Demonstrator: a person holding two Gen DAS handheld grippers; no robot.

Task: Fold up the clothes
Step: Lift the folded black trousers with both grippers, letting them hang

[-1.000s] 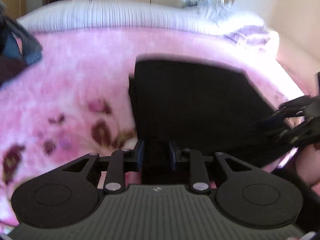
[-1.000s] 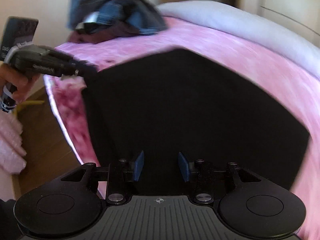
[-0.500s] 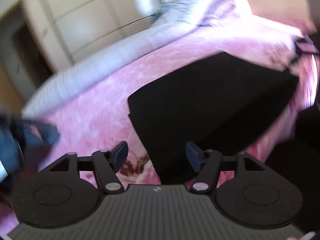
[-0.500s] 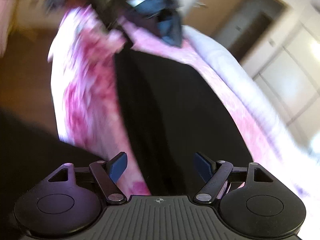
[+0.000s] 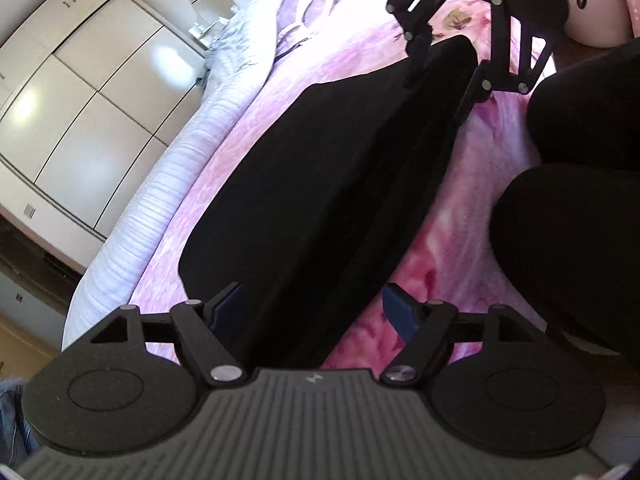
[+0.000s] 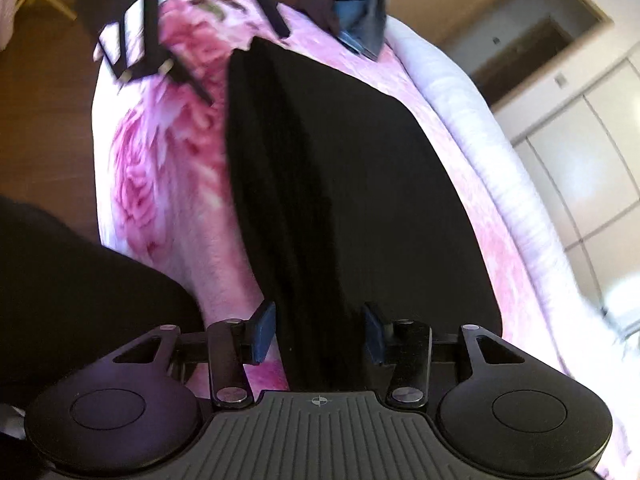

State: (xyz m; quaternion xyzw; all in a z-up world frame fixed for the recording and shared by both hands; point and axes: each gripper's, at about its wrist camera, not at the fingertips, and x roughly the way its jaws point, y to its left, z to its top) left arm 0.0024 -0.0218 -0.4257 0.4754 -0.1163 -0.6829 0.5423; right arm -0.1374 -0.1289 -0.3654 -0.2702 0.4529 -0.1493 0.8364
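A black garment (image 5: 340, 160) lies folded into a long strip on the pink flowered blanket (image 5: 460, 240). My left gripper (image 5: 314, 306) straddles its near end. Its jaws are opening, the cloth lies between them, and the blue pads stand clear of it. In the right wrist view the same garment (image 6: 360, 180) runs away from my right gripper (image 6: 318, 330). The jaws there are closing around the other end, and the pads do not visibly pinch the cloth. Each gripper shows in the other's view: the right gripper (image 5: 440, 80), the left gripper (image 6: 244, 64).
A heap of blue and dark clothes (image 6: 352, 12) sits at the far end of the bed. A white ribbed duvet (image 5: 180, 168) borders the blanket, with wardrobe doors (image 5: 80, 100) behind. The person's dark legs (image 5: 580, 220) stand by the bed edge above the wooden floor (image 6: 40, 120).
Both grippers rolled and shifted toward opposite ends of the garment. The left jaws went from nearly shut on the cloth edge to wide apart. The right jaws spread wide, then narrowed.
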